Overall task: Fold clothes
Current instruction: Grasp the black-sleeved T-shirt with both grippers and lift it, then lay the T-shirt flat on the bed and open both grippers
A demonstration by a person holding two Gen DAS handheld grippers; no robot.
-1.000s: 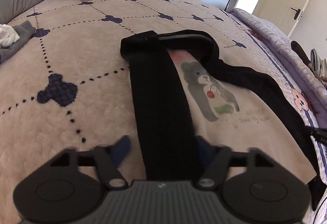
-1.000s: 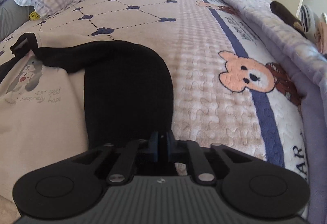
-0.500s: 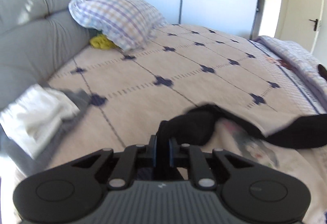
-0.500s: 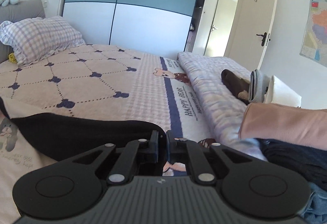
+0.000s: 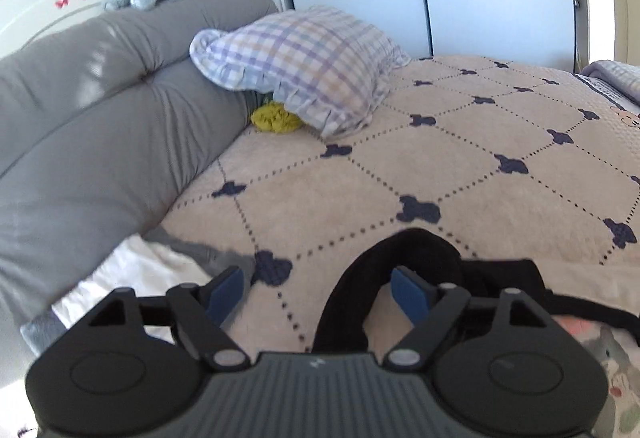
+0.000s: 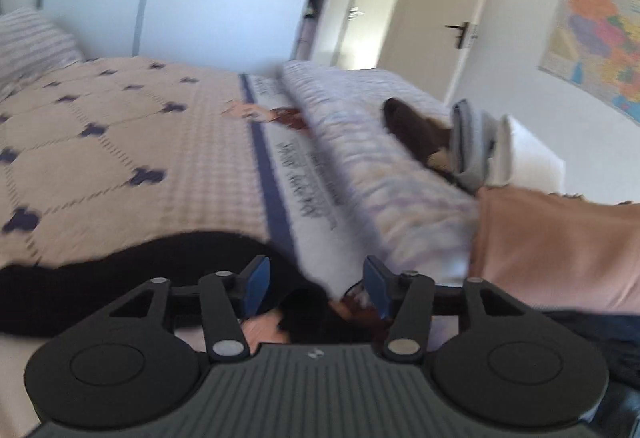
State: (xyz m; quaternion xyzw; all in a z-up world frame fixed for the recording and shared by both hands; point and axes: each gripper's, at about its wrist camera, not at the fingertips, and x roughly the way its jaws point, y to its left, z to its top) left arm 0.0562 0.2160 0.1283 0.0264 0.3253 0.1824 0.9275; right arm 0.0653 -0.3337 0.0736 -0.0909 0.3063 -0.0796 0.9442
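The garment is a cream sweatshirt with black sleeves and a grey bear print point(image 5: 612, 350), lying on the beige bedspread point(image 5: 440, 166). One black sleeve point(image 5: 416, 246) arches up in front of my left gripper point(image 5: 318, 294). That gripper's jaws are opening, and the sleeve runs between them near the right pad point(image 5: 410, 296) without being pinched. In the blurred right wrist view, the other black sleeve point(image 6: 120, 278) lies flat at the lower left. The jaws of my right gripper point(image 6: 317, 288) are opening too, with dark cloth below the gap and not pressed by the pads.
A checked pillow point(image 5: 296, 66) and a yellow-green cloth point(image 5: 276, 116) lie by the grey padded headboard point(image 5: 100, 118). White and grey clothes point(image 5: 152, 270) sit at the left. To the right are a rolled lilac quilt point(image 6: 380, 158), a pink garment point(image 6: 560, 246) and stacked clothes point(image 6: 472, 142).
Half a second ago both grippers were shut on the black sleeves. Now both have opened and let the cloth go. Both views have swung upward and away from the shirt's body.
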